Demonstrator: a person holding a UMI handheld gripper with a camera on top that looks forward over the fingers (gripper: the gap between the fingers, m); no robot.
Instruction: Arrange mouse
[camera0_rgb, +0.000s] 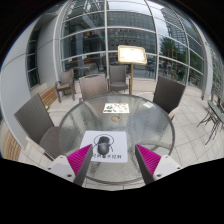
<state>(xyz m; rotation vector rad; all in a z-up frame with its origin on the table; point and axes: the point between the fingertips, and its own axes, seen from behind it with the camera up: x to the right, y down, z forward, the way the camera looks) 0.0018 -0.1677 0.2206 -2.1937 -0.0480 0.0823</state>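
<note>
A dark grey computer mouse (103, 145) lies on a white sheet of paper (103, 149) with printed marks, on a round glass table (140, 120). My gripper (113, 158) hovers above the near edge of the table. Its two fingers with magenta pads (80, 158) are spread wide apart. The mouse lies just ahead of them, closer to the left finger, and nothing is held between them. A second small white card (117, 108) with dark marks lies further back on the table.
Several grey chairs (168, 92) stand around the table. A lit sign on a stand (132, 56) stands beyond the table in front of a large glass wall. Tiled floor (190, 135) surrounds the table.
</note>
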